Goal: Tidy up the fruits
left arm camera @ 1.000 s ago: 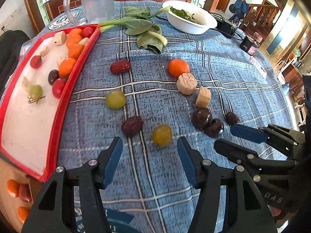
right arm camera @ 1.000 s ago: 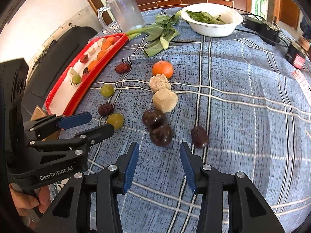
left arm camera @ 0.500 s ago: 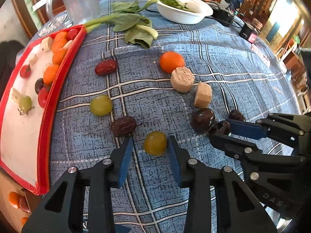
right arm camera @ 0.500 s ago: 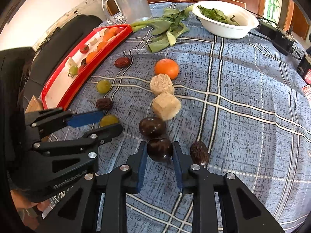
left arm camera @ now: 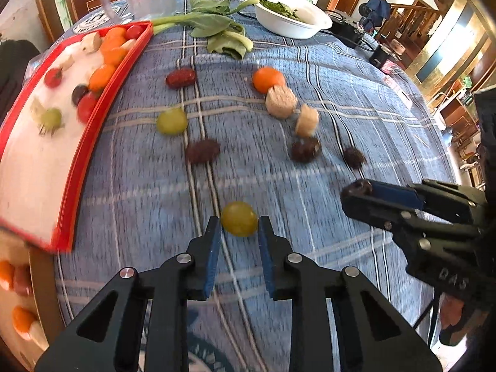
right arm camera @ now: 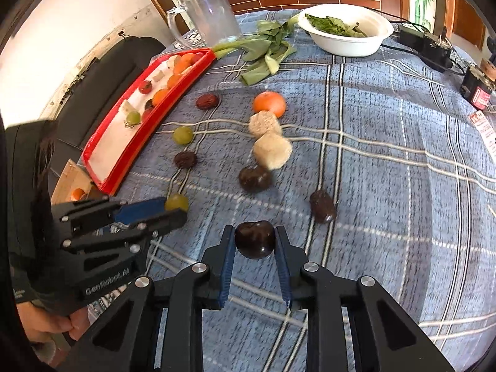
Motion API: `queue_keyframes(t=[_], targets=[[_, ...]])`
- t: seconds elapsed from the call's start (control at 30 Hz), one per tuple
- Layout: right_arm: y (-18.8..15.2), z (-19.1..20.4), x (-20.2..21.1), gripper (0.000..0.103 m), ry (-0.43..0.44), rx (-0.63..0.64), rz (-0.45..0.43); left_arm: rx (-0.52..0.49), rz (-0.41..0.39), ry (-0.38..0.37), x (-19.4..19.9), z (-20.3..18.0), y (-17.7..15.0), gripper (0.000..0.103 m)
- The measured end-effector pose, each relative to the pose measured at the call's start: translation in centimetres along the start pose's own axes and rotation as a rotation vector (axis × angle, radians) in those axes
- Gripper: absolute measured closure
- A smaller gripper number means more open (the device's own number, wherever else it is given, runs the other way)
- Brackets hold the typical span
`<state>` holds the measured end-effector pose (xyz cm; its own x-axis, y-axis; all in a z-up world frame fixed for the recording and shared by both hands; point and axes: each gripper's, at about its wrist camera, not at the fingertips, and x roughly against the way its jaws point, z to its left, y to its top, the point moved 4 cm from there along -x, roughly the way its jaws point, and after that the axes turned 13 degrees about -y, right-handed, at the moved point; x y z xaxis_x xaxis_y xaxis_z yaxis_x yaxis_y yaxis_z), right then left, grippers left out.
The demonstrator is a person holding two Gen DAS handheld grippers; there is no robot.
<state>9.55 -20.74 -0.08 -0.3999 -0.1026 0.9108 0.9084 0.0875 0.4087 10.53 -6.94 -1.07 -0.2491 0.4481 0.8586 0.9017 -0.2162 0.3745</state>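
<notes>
Both tongs now raised, fruit clamped.

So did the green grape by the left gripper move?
Yes. The green grape came up off the tablecloth, pinched in the left gripper, nearer the camera than the brown date.

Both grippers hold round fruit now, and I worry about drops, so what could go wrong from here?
1. The green grape sits only at the tips of the left gripper, so it may slip out or get squashed.
2. The dark plum in the right gripper is smooth and round, so it could roll free.
3. The red tray lies to the left; both arms heading there may collide.
</notes>
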Motion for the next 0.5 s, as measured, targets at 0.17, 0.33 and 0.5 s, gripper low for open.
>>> queue_keyframes(t=[0.17, 0.33, 0.5], targets=[[-1.3, 1.9, 0.7, 0.077, 0.011, 0.030, 0.001, 0.036, -0.037, -0.007, 3.0, 1.0, -2.4, 0.081], [-2.5, 4.6, 1.3, 0.077, 0.018, 0.083, -0.005, 0.103, -0.125, 0.029, 7.5, 3.2, -4.5, 0.081], [-2.9, 7.0, 2.3, 0.077, 0.030, 0.127, -0.021, 0.162, -0.192, 0.052, 11.3, 5.6, -6.2, 0.081]])
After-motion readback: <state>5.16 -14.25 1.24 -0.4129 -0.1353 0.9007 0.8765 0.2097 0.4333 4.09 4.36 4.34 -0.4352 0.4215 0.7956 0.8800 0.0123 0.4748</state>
